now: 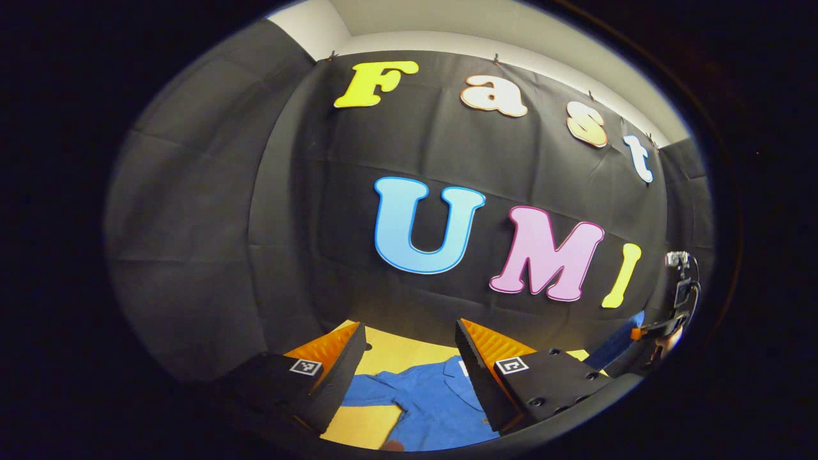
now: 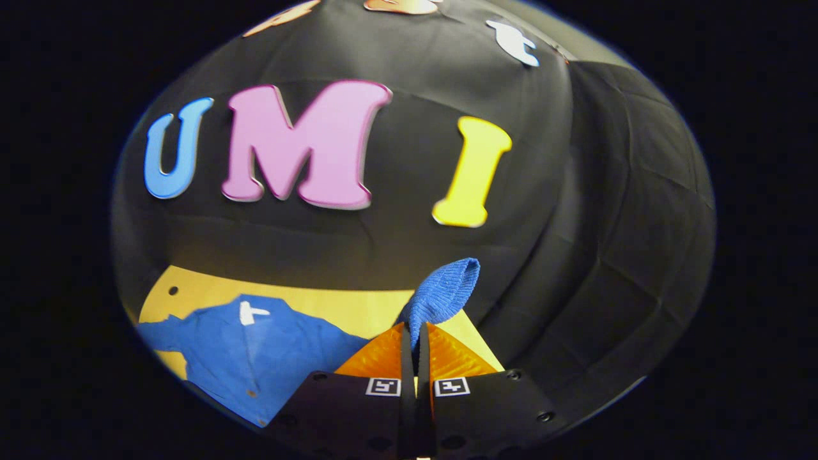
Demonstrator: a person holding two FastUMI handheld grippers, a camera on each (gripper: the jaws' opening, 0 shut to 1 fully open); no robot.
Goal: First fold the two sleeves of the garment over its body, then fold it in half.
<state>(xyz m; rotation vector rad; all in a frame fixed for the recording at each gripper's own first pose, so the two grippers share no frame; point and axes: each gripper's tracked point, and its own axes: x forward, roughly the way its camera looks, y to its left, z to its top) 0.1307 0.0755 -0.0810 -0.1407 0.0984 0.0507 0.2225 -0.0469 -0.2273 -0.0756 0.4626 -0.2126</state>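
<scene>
A blue collared shirt (image 1: 434, 402) lies spread on the yellow table (image 1: 396, 351). In the left gripper view my left gripper (image 1: 409, 370) hangs open above it, one sleeve stretching out under its left finger. In the right gripper view my right gripper (image 2: 415, 345) is shut on the cuff of the other sleeve (image 2: 441, 297), which sticks up between the fingers, lifted off the table. The shirt's body (image 2: 255, 358) with its white neck label lies to the lower left there. The right gripper (image 1: 664, 329) also appears far right in the left gripper view, with blue sleeve cloth beside it.
The yellow table top (image 2: 345, 306) ends at the black cloth wall close behind the shirt. A small hole marks the table's far left corner (image 2: 172, 291). Black wall panels close in both sides.
</scene>
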